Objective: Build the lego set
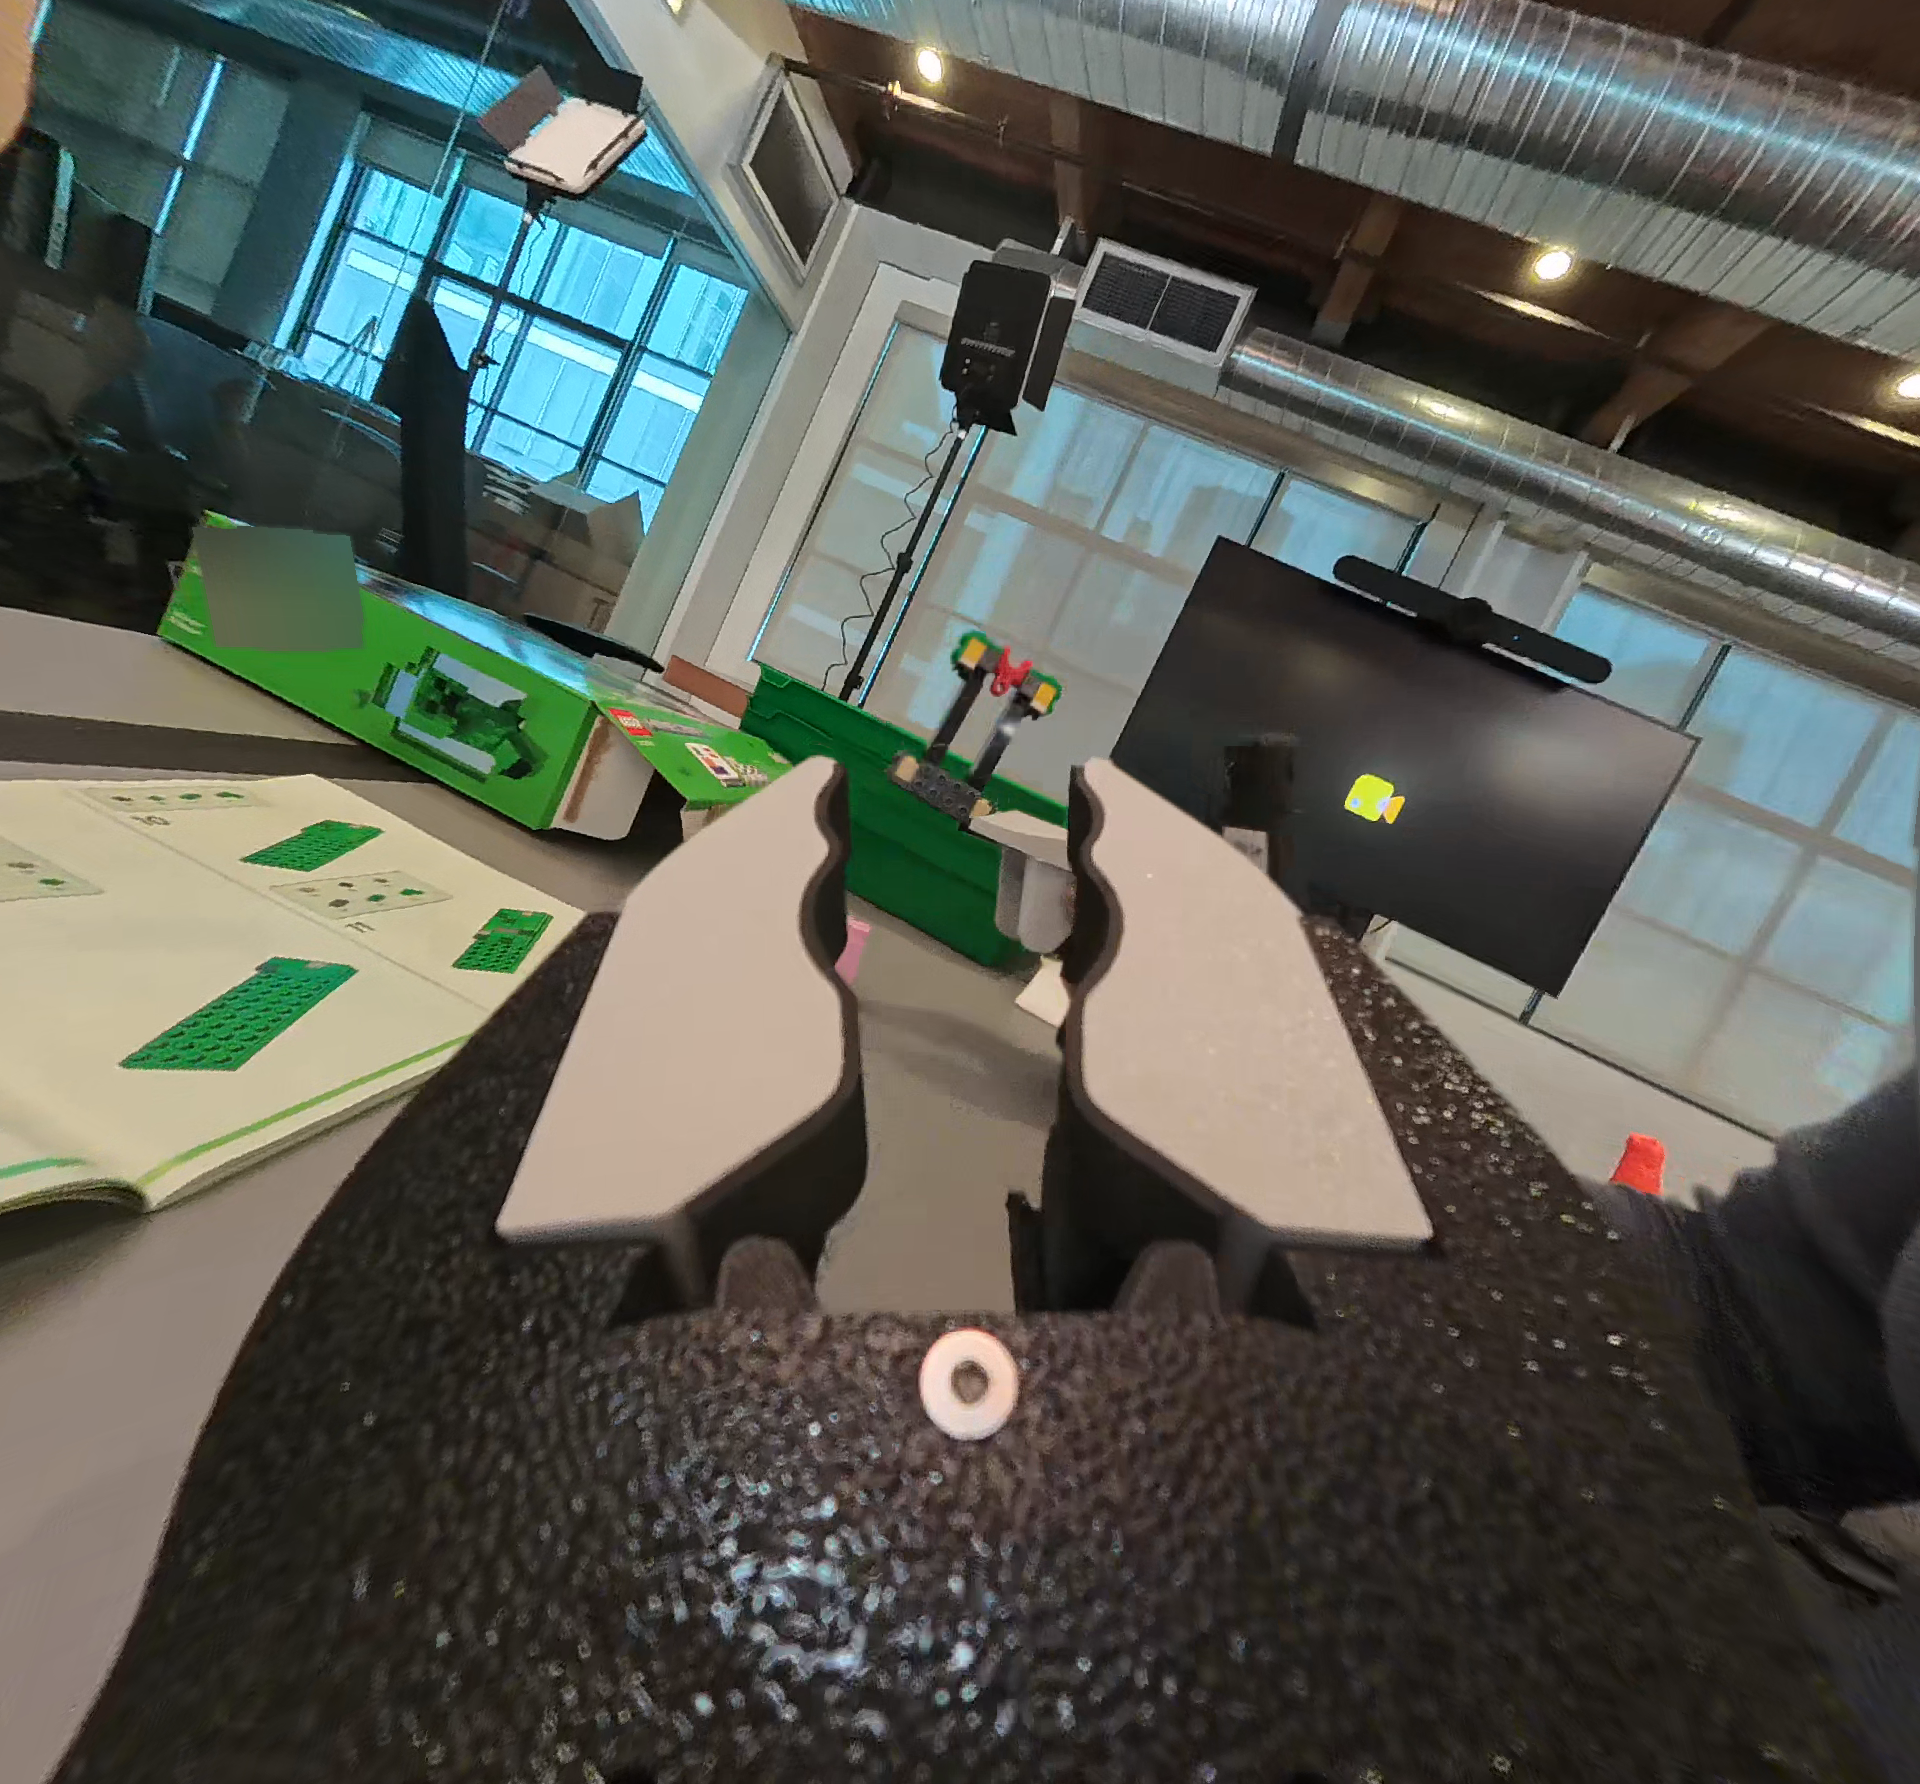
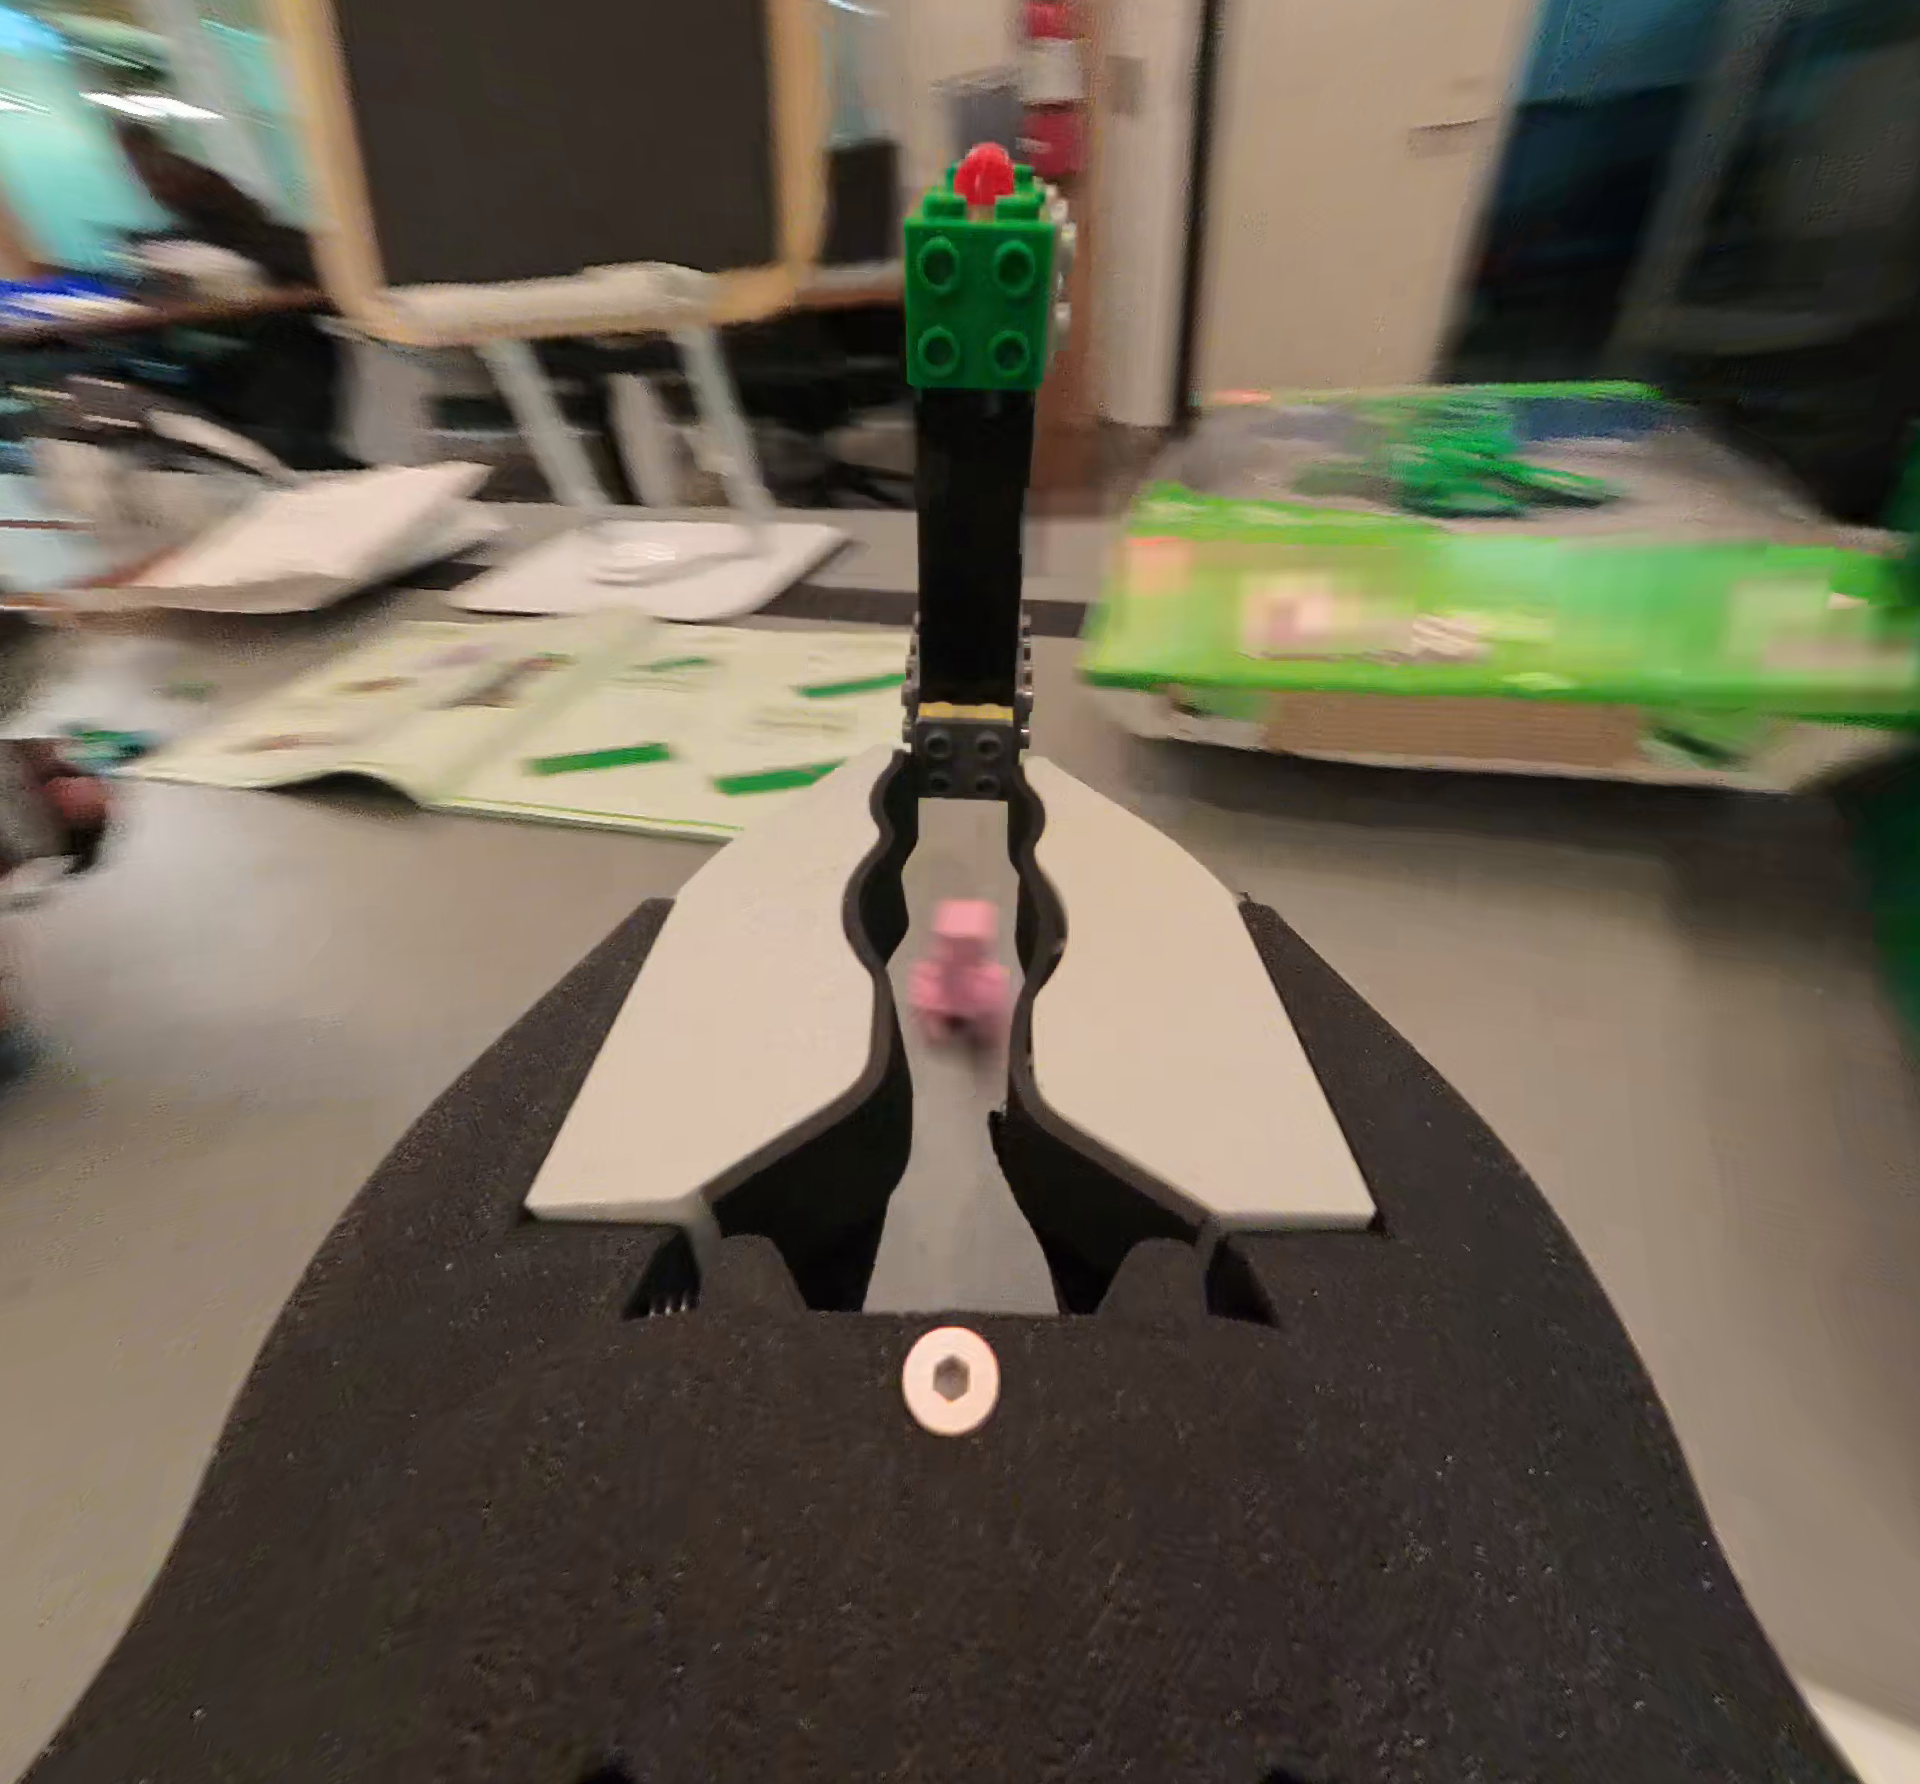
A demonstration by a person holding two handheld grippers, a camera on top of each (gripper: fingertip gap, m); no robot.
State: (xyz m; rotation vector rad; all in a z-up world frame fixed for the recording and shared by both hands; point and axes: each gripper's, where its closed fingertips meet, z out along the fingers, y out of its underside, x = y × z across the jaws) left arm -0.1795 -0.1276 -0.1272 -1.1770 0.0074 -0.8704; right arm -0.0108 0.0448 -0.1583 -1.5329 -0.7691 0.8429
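On the left of the left wrist view, an open white instruction booklet (image 1: 208, 965) with printed green plate diagrams lies flat on the grey table (image 1: 125, 1402). Past it rests the green cardboard set box (image 1: 416, 695), and farther right stands a green plastic bin (image 1: 914, 851). The left gripper (image 1: 956, 799) has its jaws spread and holds nothing.

Beyond those jaws, above the bin, the right gripper carries the partial lego build (image 1: 982, 726): a dark grey studded base, two black columns, green bricks and a red piece on top. In the right wrist view the right gripper (image 2: 961, 778) pinches that base (image 2: 961, 763) at its fingertips, the column rising upright. A small pink lego piece (image 2: 956, 976) lies blurred on the table beneath.

The grip is narrow and the build tall, so it would probably tip if moved quickly; slow, upright carrying and support from the free gripper would help when pressing on parts.

The box and booklet carry printing, but it is not reproduced here; the right view is too blurred to read.
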